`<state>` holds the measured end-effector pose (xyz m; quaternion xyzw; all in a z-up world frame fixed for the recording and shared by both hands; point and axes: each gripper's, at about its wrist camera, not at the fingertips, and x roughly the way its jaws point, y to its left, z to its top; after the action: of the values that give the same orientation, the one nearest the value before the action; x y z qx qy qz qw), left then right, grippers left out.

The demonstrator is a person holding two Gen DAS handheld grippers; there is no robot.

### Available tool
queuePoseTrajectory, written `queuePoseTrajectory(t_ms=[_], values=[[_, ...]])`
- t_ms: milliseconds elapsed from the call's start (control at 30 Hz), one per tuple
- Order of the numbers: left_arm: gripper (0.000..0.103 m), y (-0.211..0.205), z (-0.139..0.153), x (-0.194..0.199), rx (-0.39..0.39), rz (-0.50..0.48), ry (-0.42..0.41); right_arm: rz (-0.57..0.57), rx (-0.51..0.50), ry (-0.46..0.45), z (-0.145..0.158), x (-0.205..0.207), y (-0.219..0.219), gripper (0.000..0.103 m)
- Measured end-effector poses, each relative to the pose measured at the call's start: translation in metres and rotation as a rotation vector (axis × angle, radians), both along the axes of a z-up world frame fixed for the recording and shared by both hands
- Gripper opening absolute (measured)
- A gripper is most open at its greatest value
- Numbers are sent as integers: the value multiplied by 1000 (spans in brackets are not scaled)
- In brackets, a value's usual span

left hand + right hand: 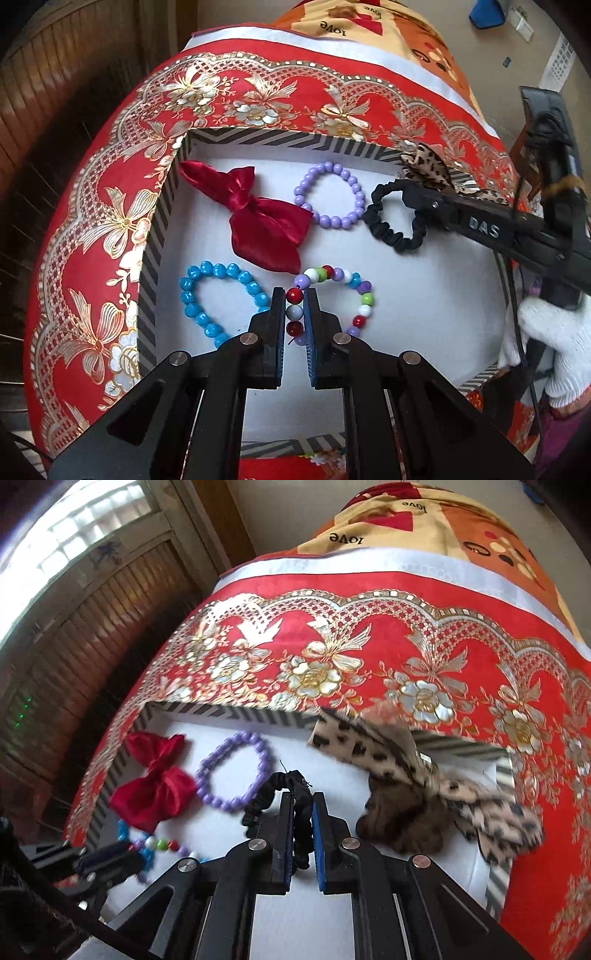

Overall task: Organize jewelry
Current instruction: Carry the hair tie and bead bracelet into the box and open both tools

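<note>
A shallow white box [424, 295] with a striped rim sits on a red and gold cloth. In it lie a red satin bow [266, 225], a purple bead bracelet [330, 195], a blue bead bracelet [218, 302] and a multicolour bead bracelet [354, 295]. My left gripper [295, 314] is shut on the multicolour bracelet's beads. My right gripper [303, 812] is shut on a black scrunchie [291, 786], which also shows in the left wrist view [391, 218]. A leopard-print bow [424, 775] with a brown furry piece [402, 823] lies at the box's right.
The red cloth [369, 646] covers the surface around the box [369, 849]. An orange printed blanket [369, 29] lies beyond it. A wooden slatted door [92, 627] stands to the left. A white-gloved hand [546, 343] holds the right gripper's handle.
</note>
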<state>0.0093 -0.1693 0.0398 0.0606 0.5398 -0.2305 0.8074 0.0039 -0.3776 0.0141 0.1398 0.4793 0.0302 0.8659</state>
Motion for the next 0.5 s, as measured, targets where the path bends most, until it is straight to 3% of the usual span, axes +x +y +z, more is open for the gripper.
queuePoseTrajectory(t_ms=[500], values=[[8,-6,-8,7,31,10,-9,-39,-53,37,-16,15,-9,8]])
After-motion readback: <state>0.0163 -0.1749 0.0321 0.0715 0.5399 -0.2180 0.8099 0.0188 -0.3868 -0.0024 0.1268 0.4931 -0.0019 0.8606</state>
